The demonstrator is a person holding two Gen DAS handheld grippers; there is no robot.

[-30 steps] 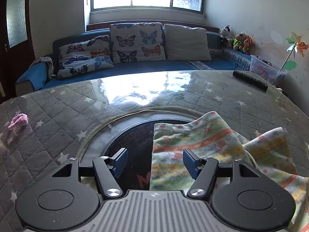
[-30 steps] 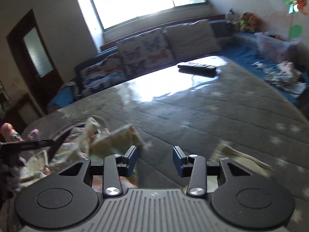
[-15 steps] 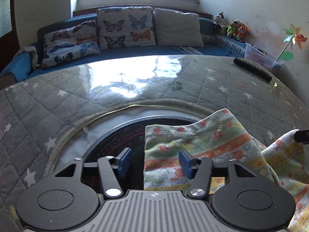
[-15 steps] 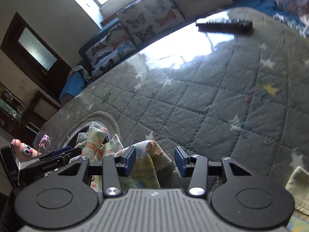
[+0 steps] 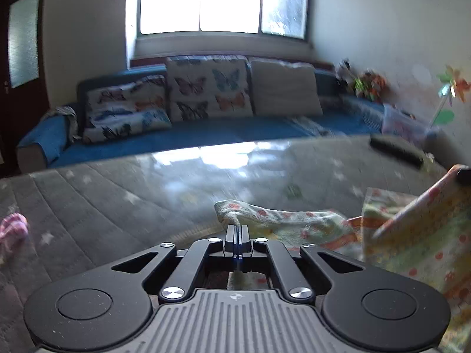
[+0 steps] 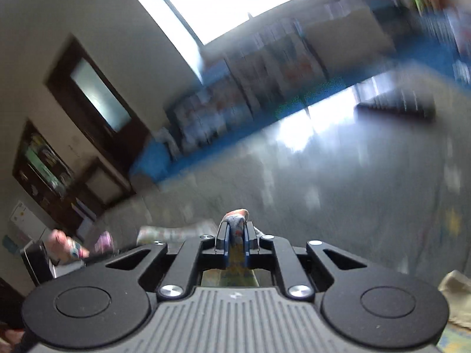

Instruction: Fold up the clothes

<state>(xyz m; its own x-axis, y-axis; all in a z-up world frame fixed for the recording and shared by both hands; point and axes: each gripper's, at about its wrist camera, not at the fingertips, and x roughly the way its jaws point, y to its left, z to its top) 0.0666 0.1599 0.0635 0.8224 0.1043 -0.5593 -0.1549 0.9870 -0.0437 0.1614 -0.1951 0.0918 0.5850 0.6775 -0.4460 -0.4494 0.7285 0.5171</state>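
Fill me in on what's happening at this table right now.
A person is working with two handheld grippers on a patterned garment over the grey quilted table. The left gripper is shut on one edge of the cloth, and the right gripper is shut on another bunch of it, so the garment hangs between them, lifted and not yet folded. The right wrist view is heavily blurred. A black remote lies at the far right of the table, and a small pink item sits at the left.
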